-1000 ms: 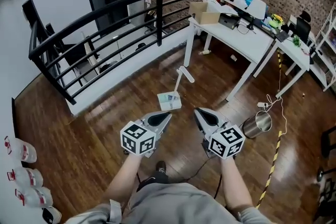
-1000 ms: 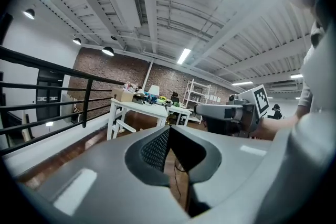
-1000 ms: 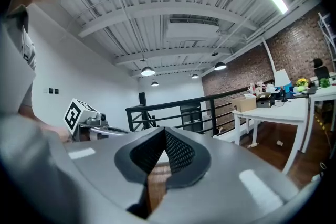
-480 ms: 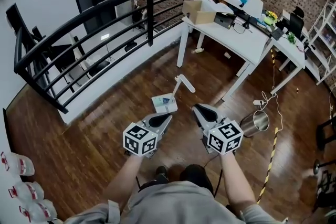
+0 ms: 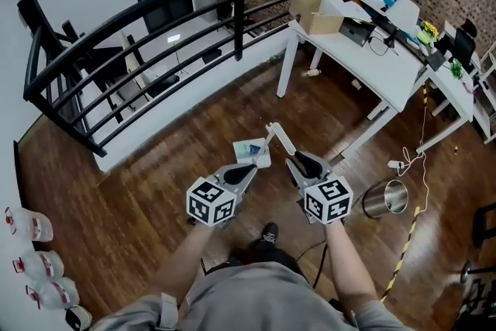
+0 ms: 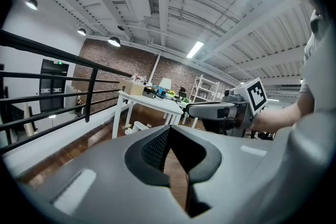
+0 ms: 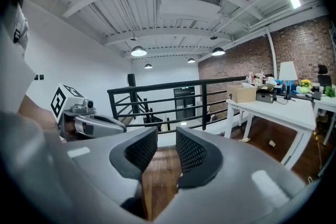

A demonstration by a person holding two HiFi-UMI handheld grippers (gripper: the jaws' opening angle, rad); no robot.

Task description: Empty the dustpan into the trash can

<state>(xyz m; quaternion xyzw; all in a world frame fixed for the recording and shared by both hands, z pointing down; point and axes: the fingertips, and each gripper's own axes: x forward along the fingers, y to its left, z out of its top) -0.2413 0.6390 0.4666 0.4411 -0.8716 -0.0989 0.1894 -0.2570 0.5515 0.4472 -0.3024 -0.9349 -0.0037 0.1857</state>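
Note:
A pale dustpan (image 5: 250, 149) lies on the wood floor, its white handle (image 5: 277, 138) slanting up to the right. My left gripper (image 5: 249, 169) hovers just short of the pan, shut and empty; its pads meet in the left gripper view (image 6: 168, 132). To the right of the handle, my right gripper (image 5: 294, 161) has its jaws opening, a narrow gap with nothing in it (image 7: 167, 148). A shiny metal trash can (image 5: 386, 198) stands open-topped on the floor at the right, apart from both grippers.
A black railing (image 5: 116, 43) runs along the floor's far edge. White tables (image 5: 364, 50) loaded with boxes and gear stand at the back right. A cable and yellow-black tape (image 5: 407, 232) lie by the can. Several bottles (image 5: 31, 263) sit at the left.
Both grippers have moved forward and down until their tips are right by the dustpan. The right gripper's jaws, shut before, have parted. The left stays shut.

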